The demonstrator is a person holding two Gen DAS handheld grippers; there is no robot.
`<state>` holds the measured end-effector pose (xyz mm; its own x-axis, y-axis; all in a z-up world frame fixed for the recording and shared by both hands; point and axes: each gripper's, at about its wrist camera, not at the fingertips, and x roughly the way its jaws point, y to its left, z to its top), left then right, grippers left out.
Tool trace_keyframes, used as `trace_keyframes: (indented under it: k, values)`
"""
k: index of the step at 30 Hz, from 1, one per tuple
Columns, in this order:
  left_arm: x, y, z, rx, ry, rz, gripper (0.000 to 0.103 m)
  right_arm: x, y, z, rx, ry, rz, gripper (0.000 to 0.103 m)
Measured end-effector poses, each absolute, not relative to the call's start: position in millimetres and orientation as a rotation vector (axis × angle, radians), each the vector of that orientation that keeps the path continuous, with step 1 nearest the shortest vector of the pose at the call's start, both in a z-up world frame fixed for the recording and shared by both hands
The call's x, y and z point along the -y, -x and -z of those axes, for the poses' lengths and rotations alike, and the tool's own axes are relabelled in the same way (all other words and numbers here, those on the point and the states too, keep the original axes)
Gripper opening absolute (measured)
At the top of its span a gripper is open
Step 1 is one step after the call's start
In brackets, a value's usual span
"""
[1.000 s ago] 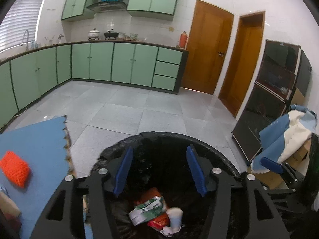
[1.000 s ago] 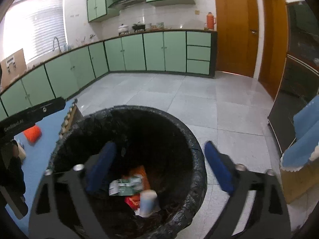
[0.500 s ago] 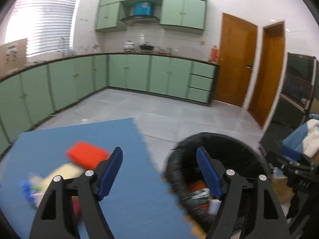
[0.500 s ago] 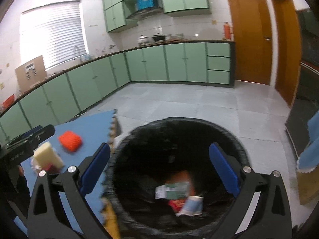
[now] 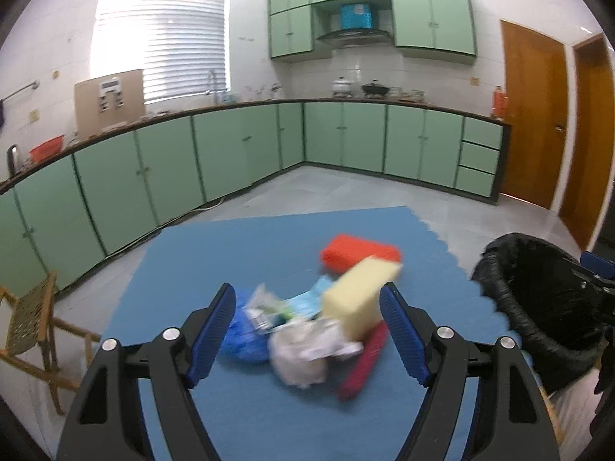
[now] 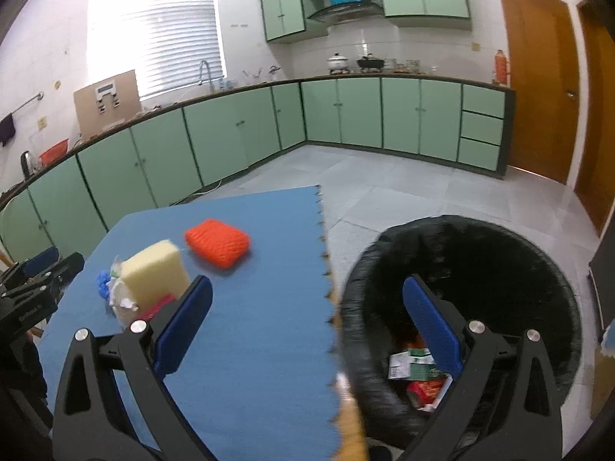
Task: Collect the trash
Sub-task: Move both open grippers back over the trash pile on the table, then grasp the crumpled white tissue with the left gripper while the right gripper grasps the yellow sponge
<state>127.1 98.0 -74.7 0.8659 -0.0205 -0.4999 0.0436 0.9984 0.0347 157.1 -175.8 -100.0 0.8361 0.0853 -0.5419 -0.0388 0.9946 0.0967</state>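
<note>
I'm between drops, lining up the next pick. My left gripper (image 5: 307, 330) hangs over the blue foam mat (image 5: 238, 253) with its jaws apart and nothing between the pads; the right gripper (image 6: 307, 326) is spread wide and empty too, one finger over the mat, the other over the round bin lined with a black plastic bag (image 6: 461, 238), which sits just off the mat's toothed edge.

The remaining trash lies heaped in the left gripper's sights — a crumpled white paper wad (image 5: 303, 349), a soft blue plastic bag (image 5: 242, 334), a flat red packet (image 5: 365, 361). A pale yellow sponge block (image 5: 357, 299) leans on the heap; an orange knitted pad (image 5: 359, 253) lies just behind. Next I'd judge a descent onto the paper wad: light, yielding, easily pinched. Cartons and wrappers (image 6: 415, 365) already lie in the bin.
</note>
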Motion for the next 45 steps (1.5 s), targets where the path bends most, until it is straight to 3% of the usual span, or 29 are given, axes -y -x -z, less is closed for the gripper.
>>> trace_keyframes:
  k: [18, 37, 40, 42, 45]
  values:
    - [-153.7, -126.5, 126.8, -0.610, -0.018, -0.057, 0.076, 64.0, -185.8, 142.6, -0.670, 0.020, -0.206, 0.096]
    - [-114.2, -148.2, 143.0, -0.648, 0.014, 0.059, 0.075, 105.6, -193.6, 163.0, -0.702, 0.015, -0.104, 0.096]
    - [-113.6, -156.4, 149.1, -0.671, 0.030, 0.078, 0.061, 108.5, -193.3, 164.5, -0.706, 0.013, -0.106, 0.096]
    - [-112.9, -160.8, 152.3, -0.691, 0.038, 0.096, 0.034, 109.3, -193.5, 164.0, -0.705, 0.015, -0.109, 0.096]
    - [-112.8, -161.6, 153.3, -0.696, 0.048, 0.096, 0.017, 108.4, -193.8, 161.4, -0.699, 0.016, -0.118, 0.096]
